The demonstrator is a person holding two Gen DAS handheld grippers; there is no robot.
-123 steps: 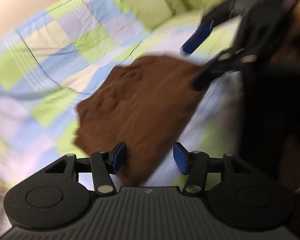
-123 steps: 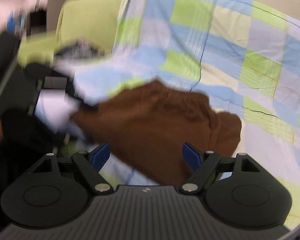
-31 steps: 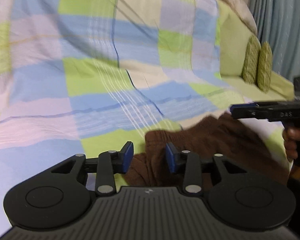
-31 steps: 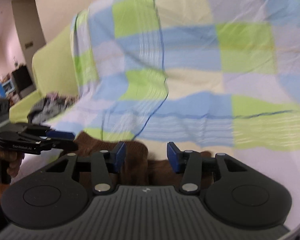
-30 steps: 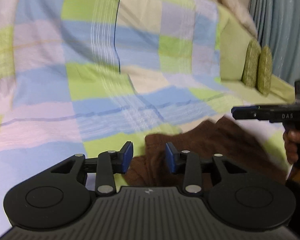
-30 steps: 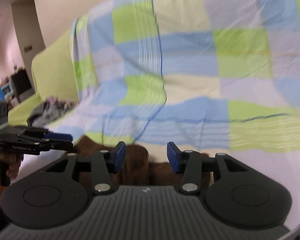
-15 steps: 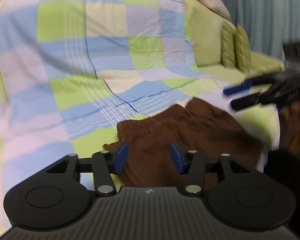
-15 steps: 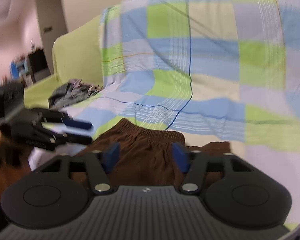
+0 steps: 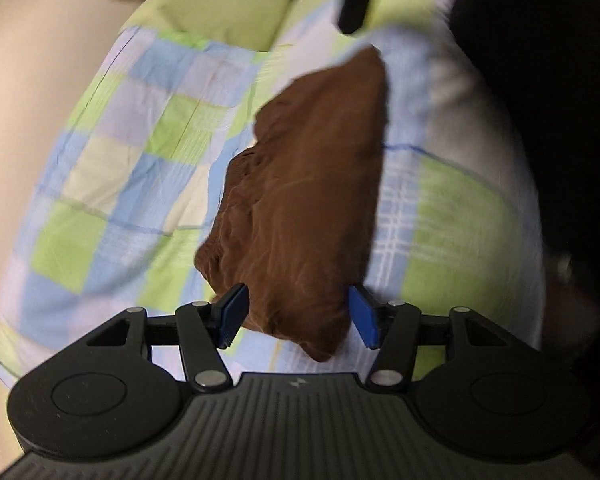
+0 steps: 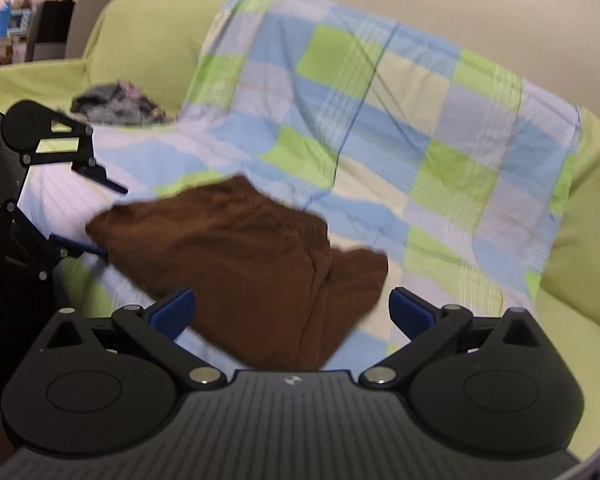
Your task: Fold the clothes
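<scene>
A green sofa (image 10: pixel 139 48) fills the scene, and a checked sheet (image 10: pixel 440 152) of blue, green and cream squares is draped over its back and seat. On the sheet's seat part, near the front edge, lies the brown shorts (image 10: pixel 239 264), already doubled into a rough flat slab with one flap sticking out past the rest on the right in the right wrist view. Off on the bare cushion, well apart, sits a small grey heap of other clothes (image 10: pixel 115 104).

The shorts look light, limp and a little crumpled; they will sag and unfold if lifted by one point, and the loose sheet under them may drag along. An edge or corner of the stacked layers seems the best place to pinch, taking all layers together.

The right gripper (image 10: pixel 291 312) has just been opening and stands spread wide, holding nothing, with the shorts ahead between its fingers. The left gripper (image 9: pixel 295 312) is about half open at the shorts' other end, fabric lying between its pads but not pinched.
</scene>
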